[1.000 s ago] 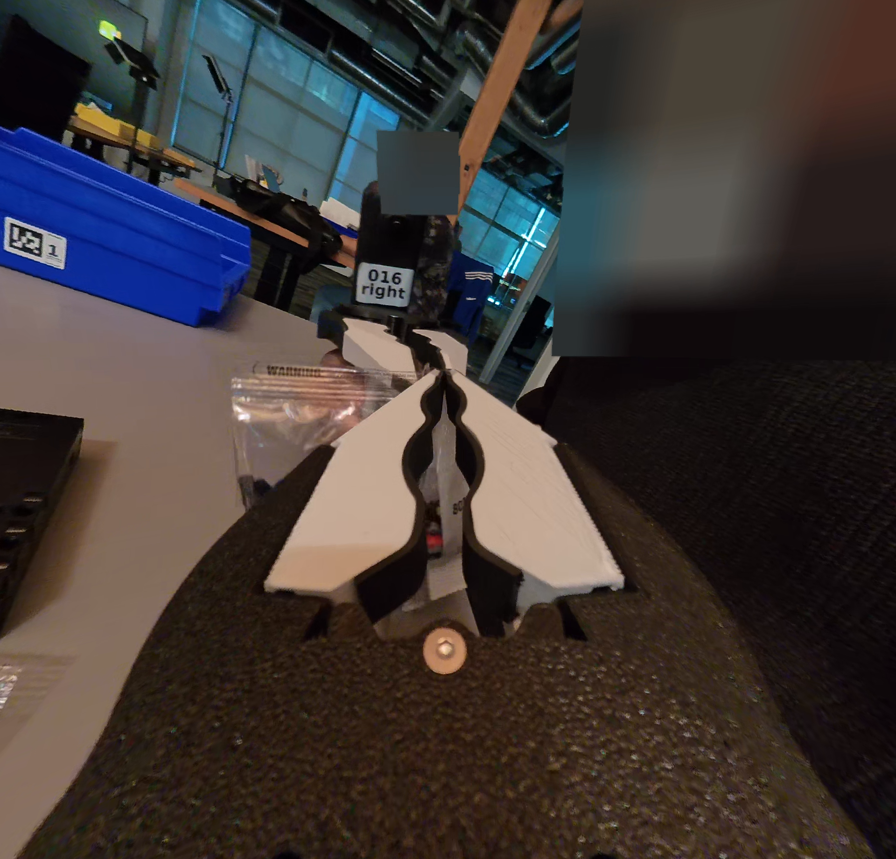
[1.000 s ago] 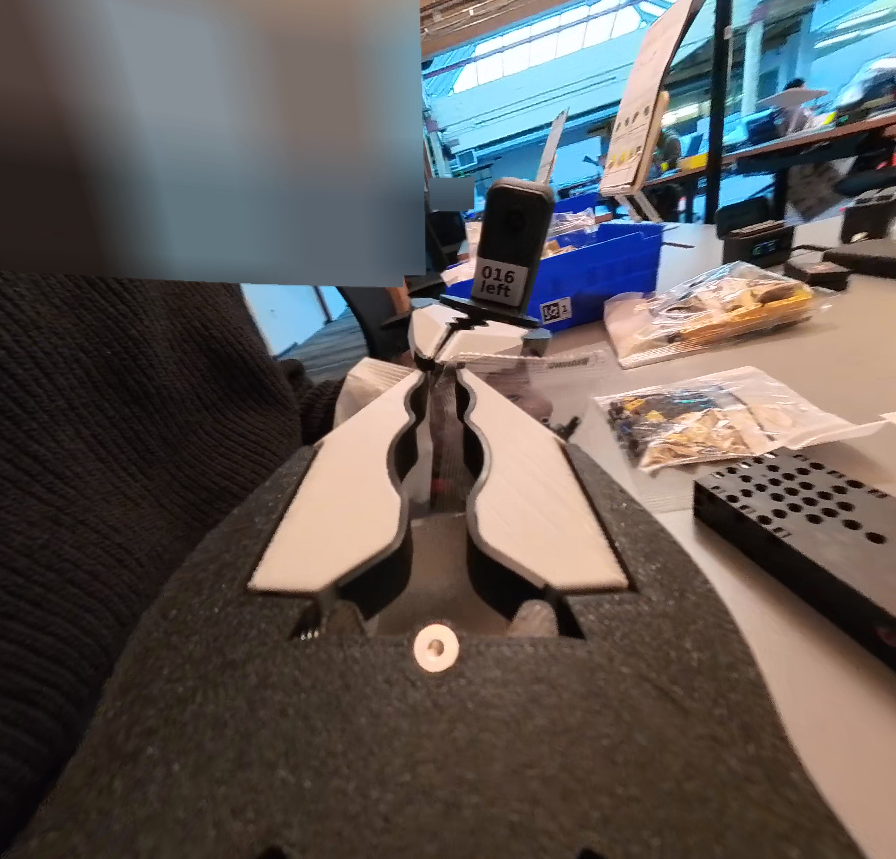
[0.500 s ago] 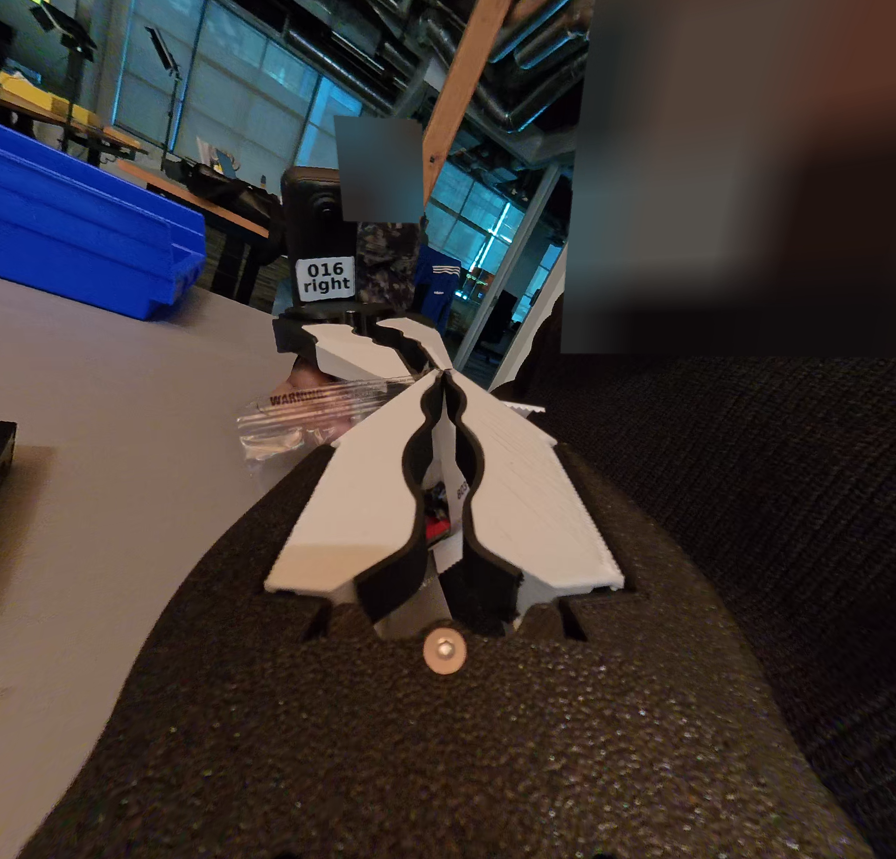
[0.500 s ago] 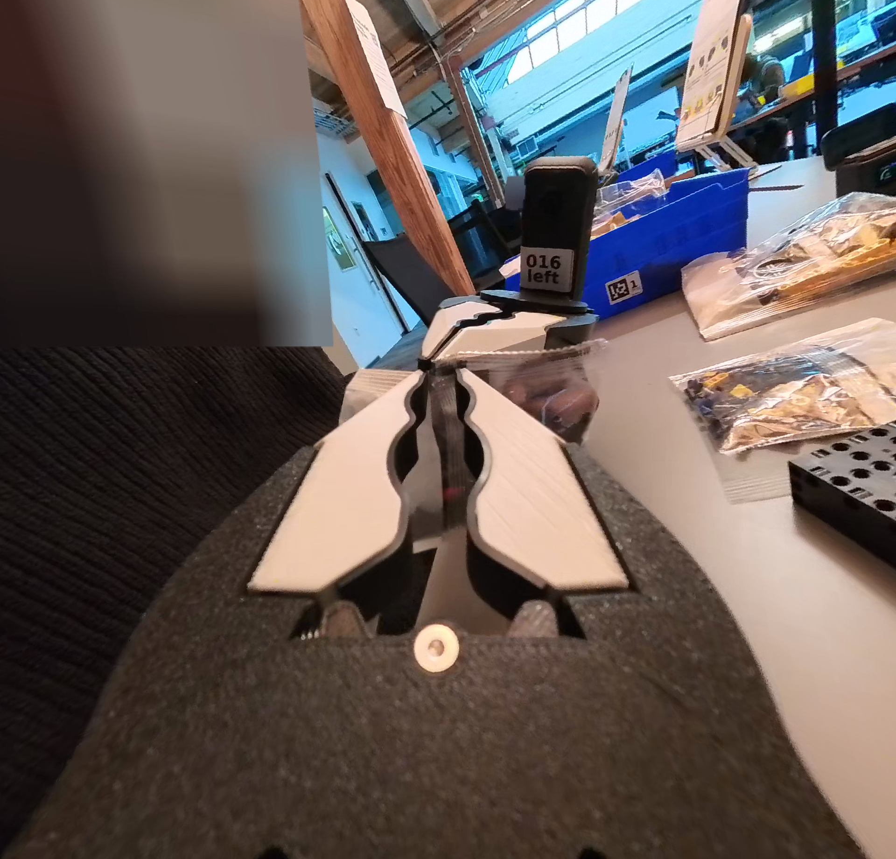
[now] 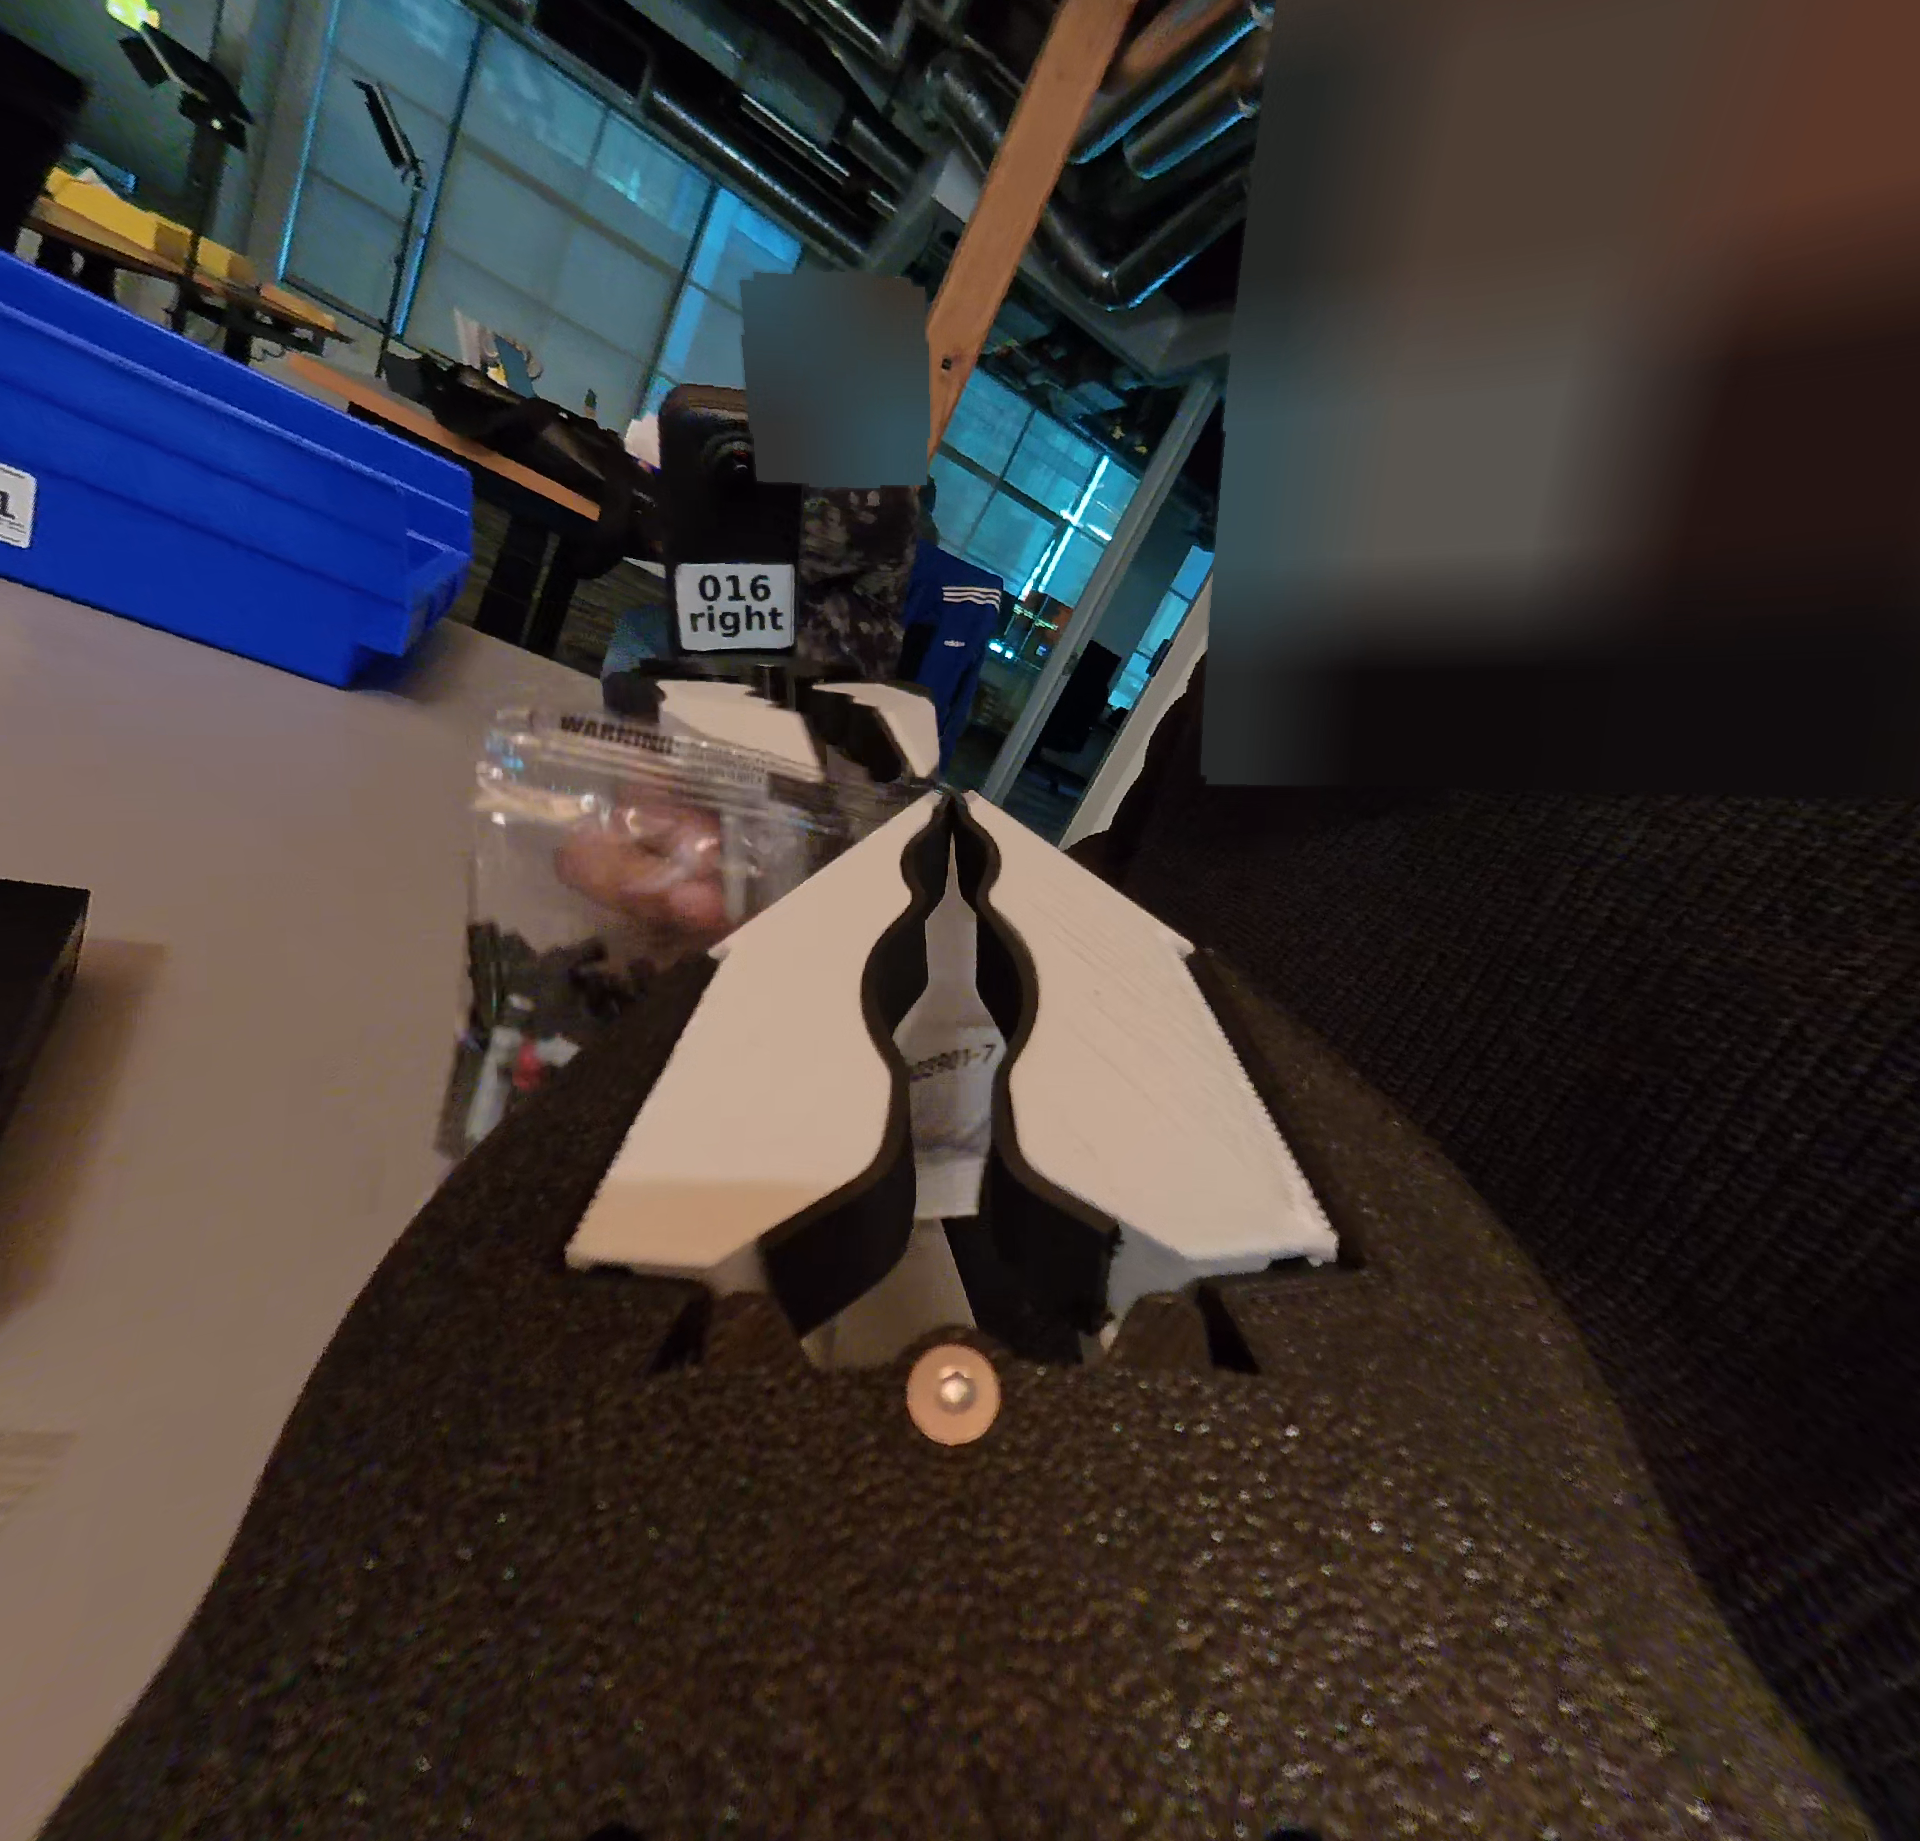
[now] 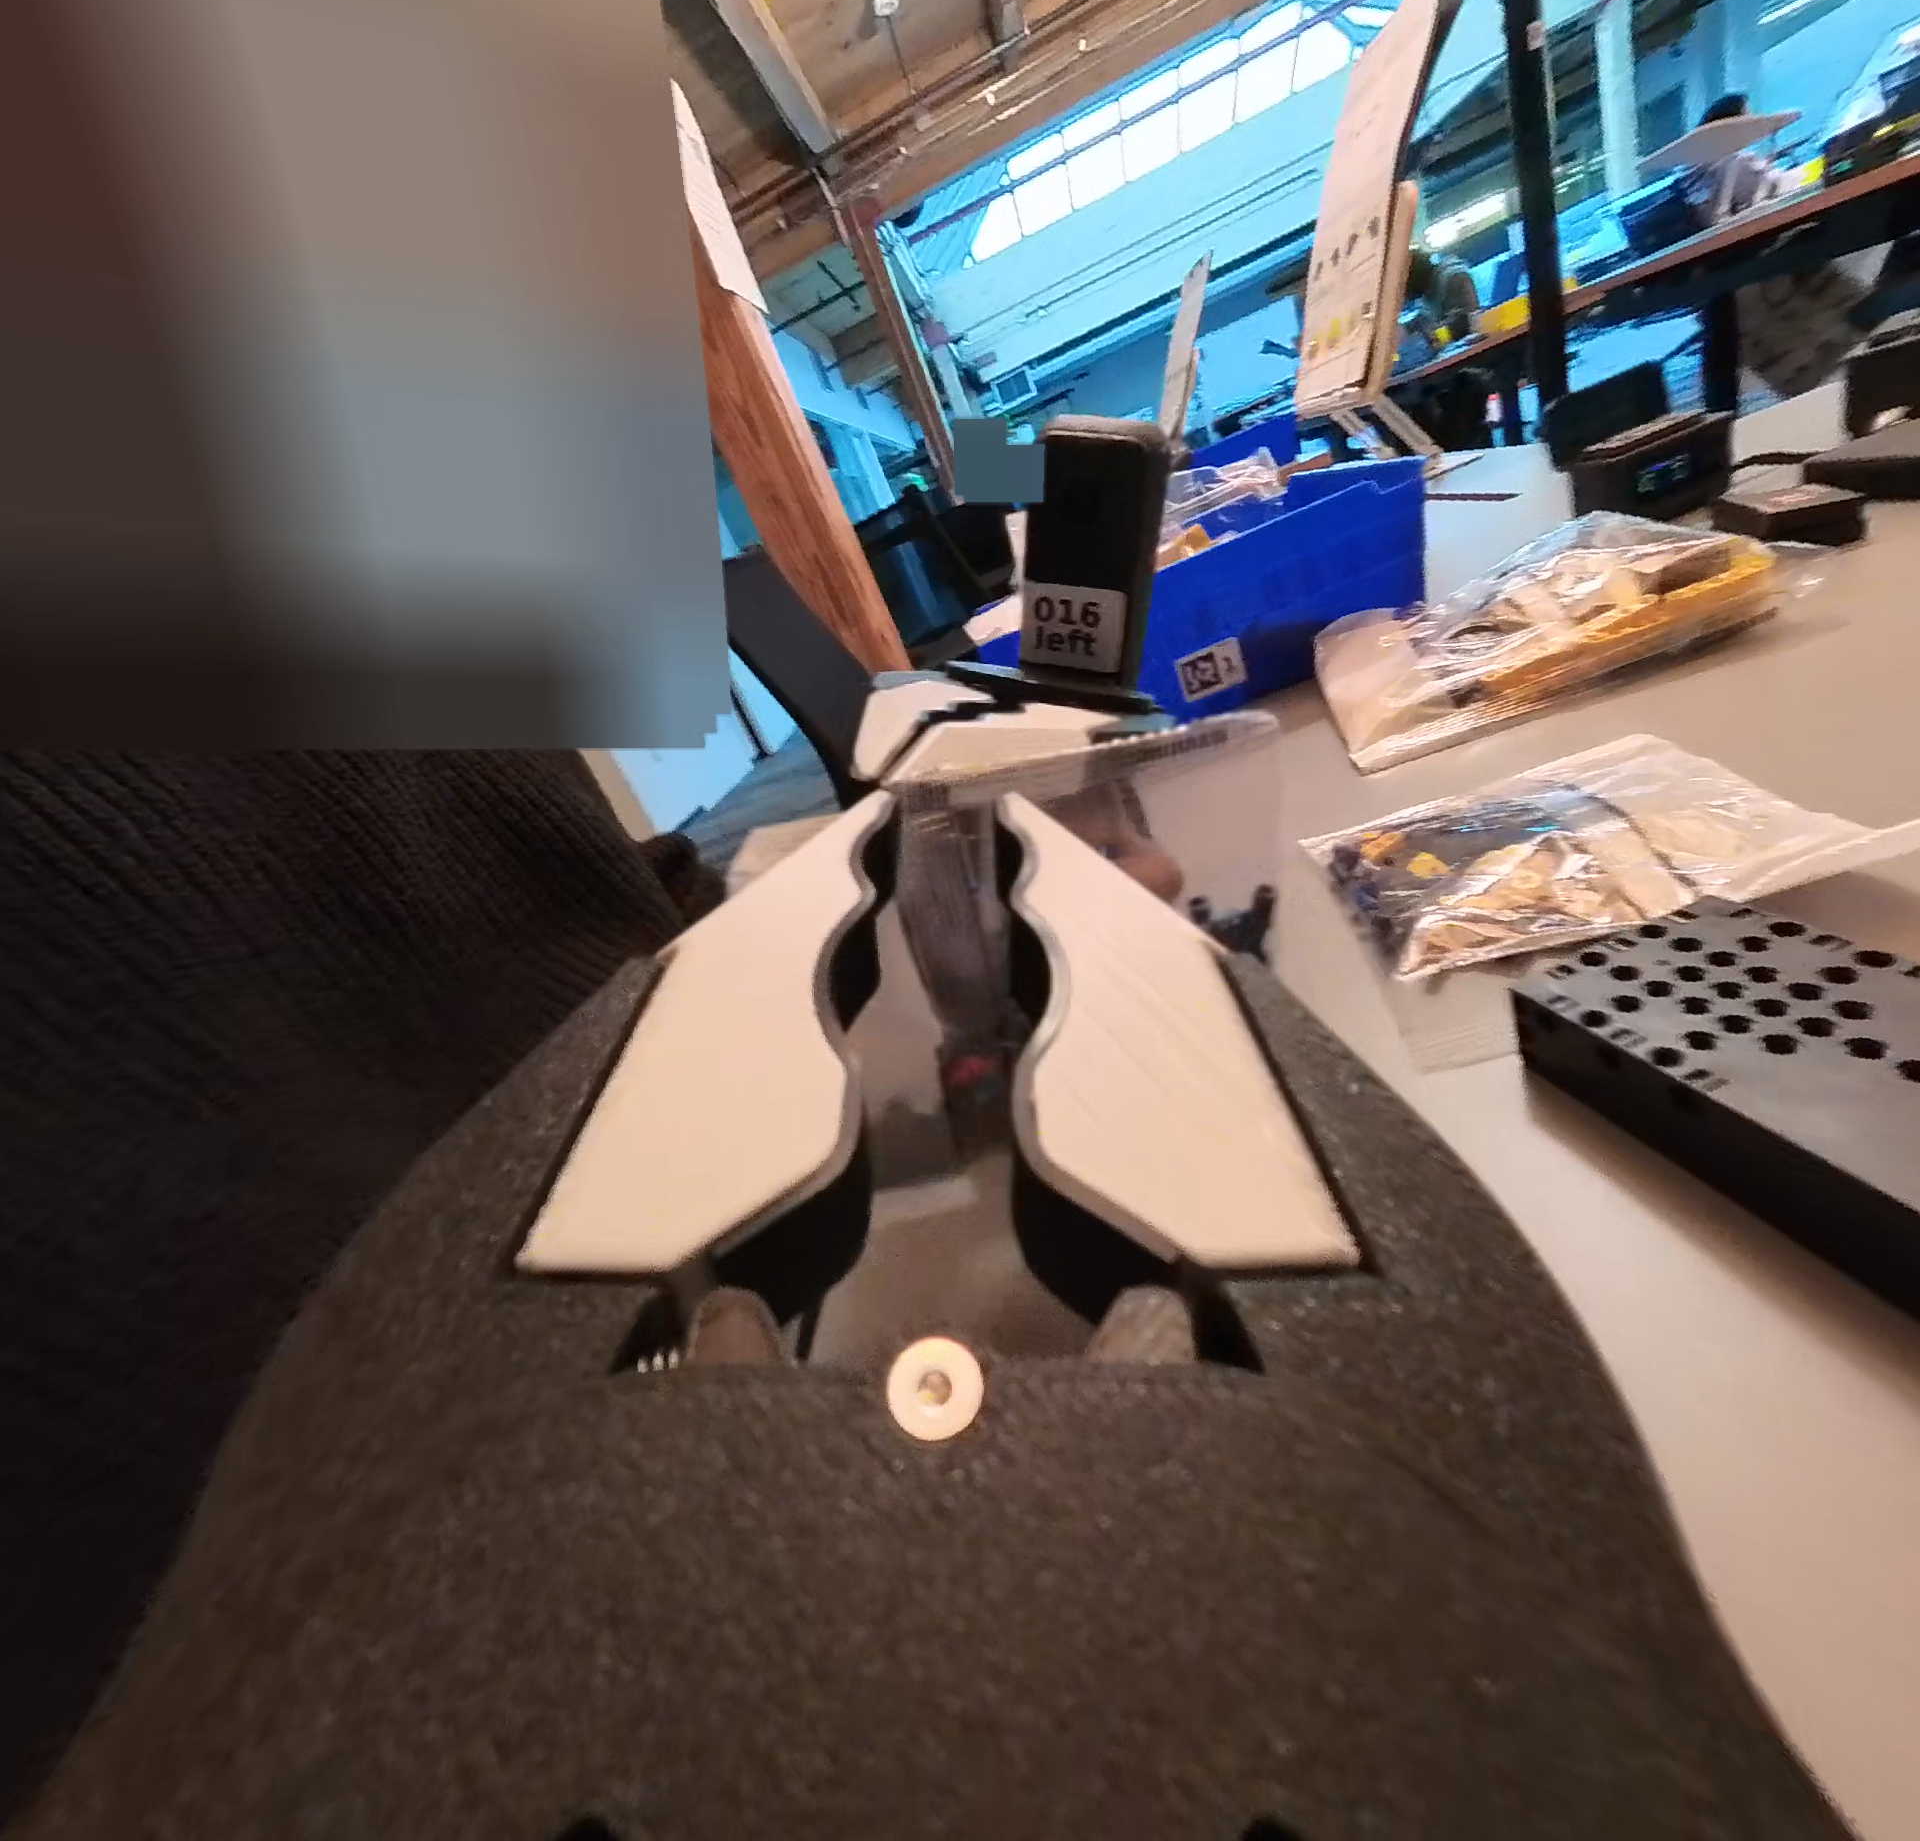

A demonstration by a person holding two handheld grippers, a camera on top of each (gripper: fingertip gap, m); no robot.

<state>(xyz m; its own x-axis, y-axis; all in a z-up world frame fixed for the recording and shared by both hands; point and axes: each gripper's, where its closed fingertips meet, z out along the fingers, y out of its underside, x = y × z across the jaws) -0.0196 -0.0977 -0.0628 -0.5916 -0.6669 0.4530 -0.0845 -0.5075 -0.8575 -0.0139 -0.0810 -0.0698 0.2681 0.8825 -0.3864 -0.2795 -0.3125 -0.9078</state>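
**Hold in hand.** Both tongs grip one clear bag (image 5: 623,856) of small parts, raised above the counter (image 5: 260,804).

In my judgement the film is thin and slippery. Keep both clamps firm and level. Avoid twisting the two grips against each other, or the film may tear or slip out.

**Left wrist view, left to right.**
- A black block (image 5: 31,960) lies at 9 o'clock on the counter.
- A blue bin (image 5: 208,544) stands at 10 o'clock, well apart from the bag.
- The bag hangs at 11 o'clock of the left tongs (image 5: 951,804), with its parts settled low.
- The left tongs are closed tip to tip on the bag's near edge. A white label strip shows between them.
- A dark sweater (image 5: 1558,1064) fills 3 o'clock.

**Right wrist view, left to right.**
- The sweater lies at 9 o'clock.
- The right tongs (image 6: 945,809) are clamped on a bunched strip of the bag, leaving a narrow gap filled by film.
- Two more parts bags (image 6: 1558,856) and a perforated block (image 6: 1714,1043) lie at 2 to 3 o'clock.

**Pose.** The two tongs face each other nearly tip to tip, with the bag's upper edge between them. Both point slightly upward.
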